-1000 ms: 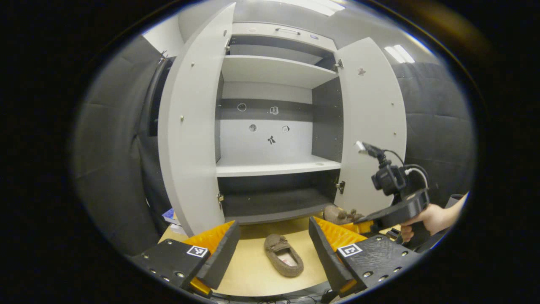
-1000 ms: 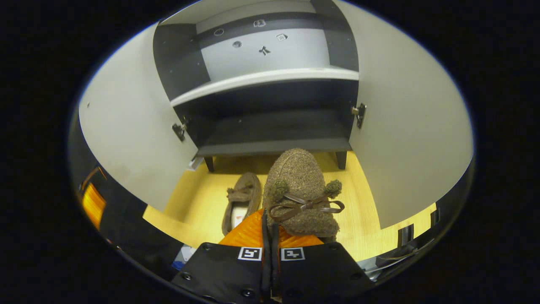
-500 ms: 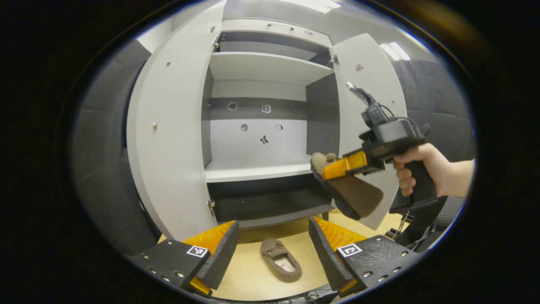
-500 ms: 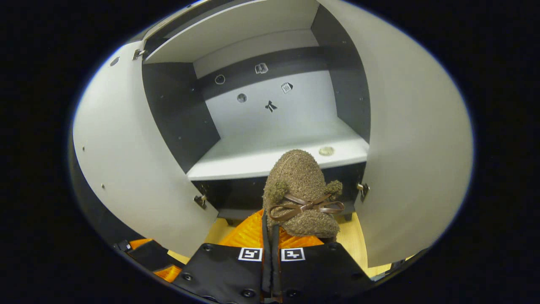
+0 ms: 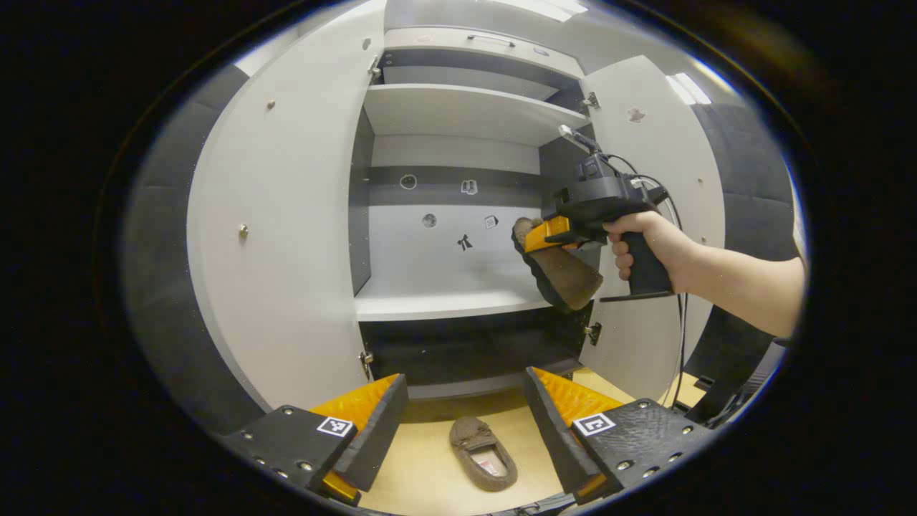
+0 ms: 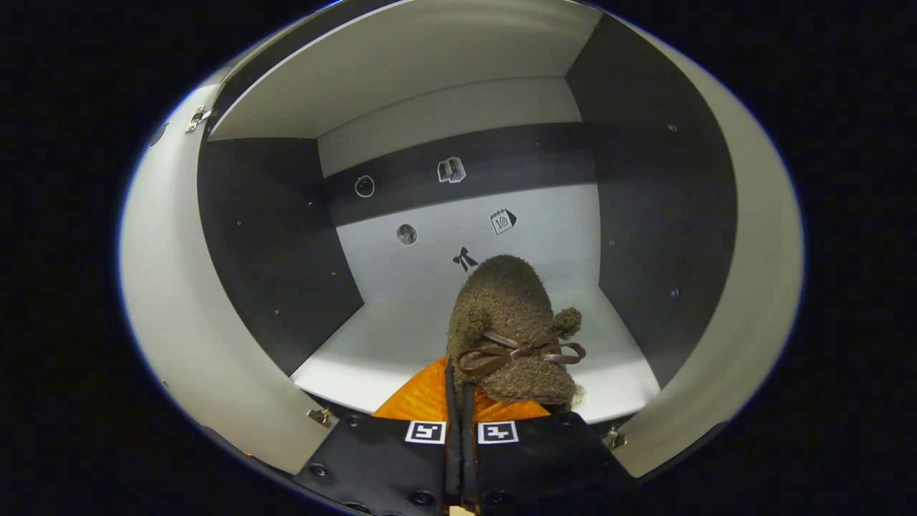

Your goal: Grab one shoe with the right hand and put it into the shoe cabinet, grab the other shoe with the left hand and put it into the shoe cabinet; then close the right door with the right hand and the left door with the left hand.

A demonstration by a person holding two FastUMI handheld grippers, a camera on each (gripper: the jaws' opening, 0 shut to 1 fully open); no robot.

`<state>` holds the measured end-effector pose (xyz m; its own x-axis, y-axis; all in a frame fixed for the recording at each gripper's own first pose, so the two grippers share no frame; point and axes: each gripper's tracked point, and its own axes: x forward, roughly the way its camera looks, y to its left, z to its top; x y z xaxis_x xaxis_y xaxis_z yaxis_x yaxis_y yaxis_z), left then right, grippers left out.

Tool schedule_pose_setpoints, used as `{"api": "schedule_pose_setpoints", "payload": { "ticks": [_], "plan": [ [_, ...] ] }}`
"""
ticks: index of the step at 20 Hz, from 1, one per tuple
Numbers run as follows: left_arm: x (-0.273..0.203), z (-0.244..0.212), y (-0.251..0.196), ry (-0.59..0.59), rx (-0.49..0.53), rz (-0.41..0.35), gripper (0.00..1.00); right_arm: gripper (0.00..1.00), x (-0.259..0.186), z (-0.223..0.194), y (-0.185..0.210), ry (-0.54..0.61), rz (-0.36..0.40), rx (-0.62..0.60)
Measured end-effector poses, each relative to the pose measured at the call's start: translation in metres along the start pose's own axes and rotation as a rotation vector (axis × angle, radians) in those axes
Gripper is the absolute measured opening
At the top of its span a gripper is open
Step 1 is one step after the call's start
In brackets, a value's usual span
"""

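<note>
A brown fuzzy slipper with a bow point(image 6: 512, 322) hangs over the white middle shelf point(image 6: 387, 351) of the open shoe cabinet, and my right gripper point(image 6: 458, 390) is shut on its heel edge. In the left gripper view that right gripper point(image 5: 546, 240), held by a hand, carries the slipper point(image 5: 562, 276) at the right side of the shelf opening, toe down. The second slipper point(image 5: 483, 454) lies on the wooden floor in front of the cabinet, between my left gripper's fingers. My left gripper point(image 5: 466, 419) is open and holds nothing.
Both cabinet doors stand wide open, the left door point(image 5: 279, 236) and the right door point(image 5: 670, 186). A dark bottom compartment point(image 5: 466, 351) sits under the middle shelf, and an upper shelf point(image 5: 458, 107) above it. A cable point(image 5: 680, 344) hangs from the right gripper.
The right gripper has lifted the slipper up and forward, from below the middle shelf's front edge to over the shelf. The left gripper has barely moved and stays open over the floor slipper.
</note>
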<state>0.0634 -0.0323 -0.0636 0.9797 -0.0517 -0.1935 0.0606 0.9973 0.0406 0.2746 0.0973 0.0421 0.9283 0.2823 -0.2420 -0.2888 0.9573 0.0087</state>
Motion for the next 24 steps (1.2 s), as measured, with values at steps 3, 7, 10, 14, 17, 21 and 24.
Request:
{"api": "schedule_pose_setpoints", "payload": {
  "ticks": [3, 7, 10, 14, 17, 21, 24],
  "plan": [
    [0.001, -0.002, 0.001, 0.027, -0.009, 0.058, 1.00, 0.02, 0.028, 0.026, 0.000, -0.044, 0.021, 0.004],
    [0.004, 0.010, 0.000, 0.030, -0.020, 0.126, 0.95, 0.02, 0.068, 0.039, -0.008, -0.067, 0.015, -0.011],
    [0.003, 0.021, 0.004, 0.022, 0.009, 0.183, 0.95, 0.03, 0.094, 0.039, -0.011, -0.073, 0.017, -0.042],
    [-0.001, 0.017, 0.005, 0.039, 0.000, 0.242, 0.95, 0.05, 0.124, 0.028, -0.009, -0.061, 0.011, -0.038],
    [0.001, 0.010, 0.001, 0.066, -0.026, 0.262, 0.97, 0.16, 0.135, 0.022, -0.009, -0.034, 0.016, -0.009],
    [0.005, 0.009, 0.002, 0.069, -0.038, 0.288, 1.00, 0.33, 0.140, 0.003, -0.010, 0.057, 0.044, 0.023],
    [0.010, 0.007, 0.001, 0.071, -0.031, 0.292, 0.92, 0.61, 0.132, -0.004, 0.016, 0.125, 0.161, 0.127]
  ]
}}
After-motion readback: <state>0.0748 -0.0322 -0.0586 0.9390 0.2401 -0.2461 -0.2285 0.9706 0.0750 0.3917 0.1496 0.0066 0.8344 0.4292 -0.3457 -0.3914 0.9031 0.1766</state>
